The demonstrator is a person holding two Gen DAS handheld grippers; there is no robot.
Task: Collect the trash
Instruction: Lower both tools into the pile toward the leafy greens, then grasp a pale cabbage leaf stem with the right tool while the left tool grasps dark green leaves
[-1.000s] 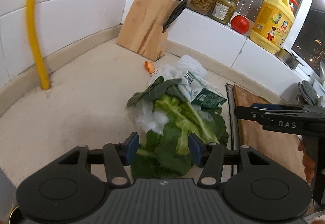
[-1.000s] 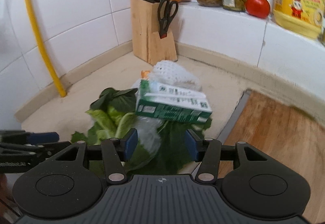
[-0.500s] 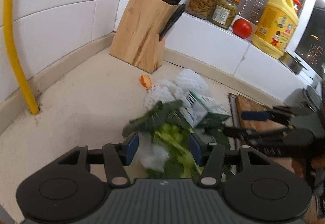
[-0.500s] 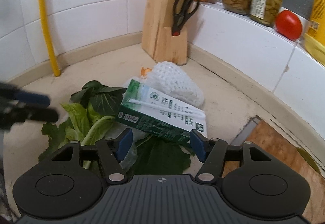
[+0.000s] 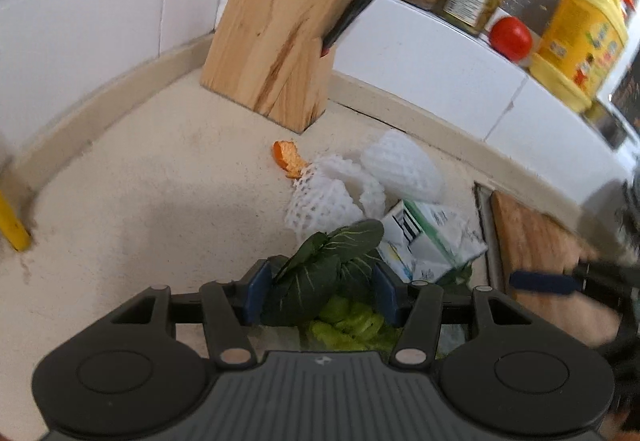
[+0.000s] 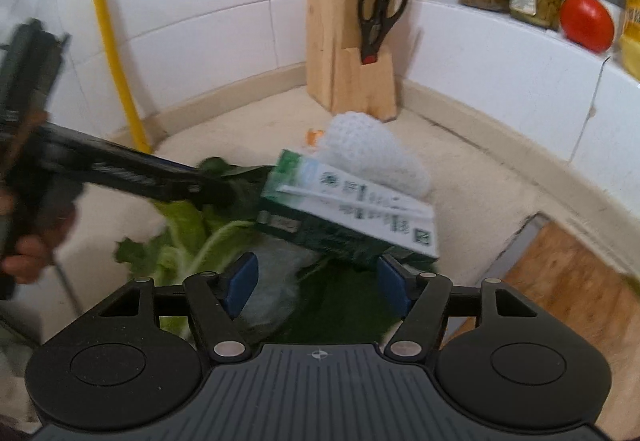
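1. Since a second ago the left gripper (image 5: 320, 291) has travelled forward over the trash pile: its view then took in the whole spread of greens, and now the dark vegetable leaves (image 5: 332, 261) sit right between its blue pads (image 5: 256, 291), with the knife block (image 5: 280, 41) looming closer.
2. The right gripper (image 6: 316, 283) has shifted less but has turned; the green-and-white carton (image 6: 352, 217) that lay ahead of it now sits just above its tips, and the jaws stand wider than they did.
3. State of the tools: the left gripper's jaws are half spread around the leaves, and I cannot tell whether the pads actually press on them. The right gripper's jaws are spread wide, with crumpled clear plastic (image 6: 276, 281) and dark leaf between them and nothing pinched.
4. The trash lies heaped on the beige countertop (image 5: 140, 201): leaves, carton, white foam fruit nets (image 5: 360, 181), and an orange peel (image 5: 288, 159) lying apart near the knife block. A wooden cutting board (image 6: 568, 289) lies beside the heap.
5. The step in hand looks like gathering the heap from both sides, one gripper at each flank.
6. The next move probably calls for closing on a firm bundle; loose leaves and the slippery carton could spill out. The peel would need its own pick.
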